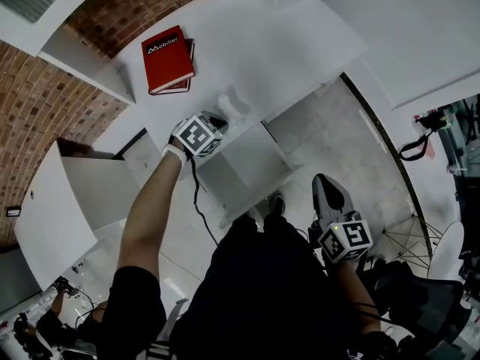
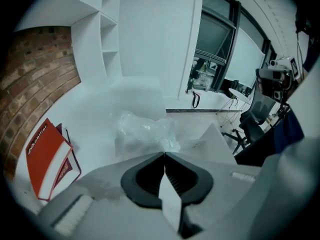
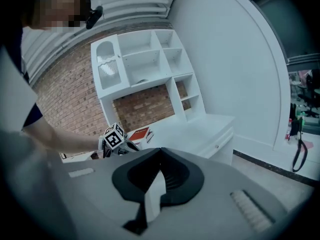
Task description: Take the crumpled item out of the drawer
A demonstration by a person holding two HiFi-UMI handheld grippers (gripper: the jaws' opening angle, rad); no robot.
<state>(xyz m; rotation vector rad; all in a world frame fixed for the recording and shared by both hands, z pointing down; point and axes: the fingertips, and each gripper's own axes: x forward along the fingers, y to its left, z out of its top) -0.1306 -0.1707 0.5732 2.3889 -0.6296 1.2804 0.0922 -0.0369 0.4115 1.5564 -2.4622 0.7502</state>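
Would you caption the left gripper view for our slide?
Left tool pinching crumpled clear plastic near a red book.

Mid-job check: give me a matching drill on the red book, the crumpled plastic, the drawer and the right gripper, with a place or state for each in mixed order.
Things:
1. red book
2. crumpled plastic
3. drawer
4. right gripper

Places or states:
A. pulled open
B. shut on nothing, held away from the desk
C. pinched at the tips of the left gripper
D. lying on the white desk top

Pairs: 1-D, 2-C, 3-A, 4-B.
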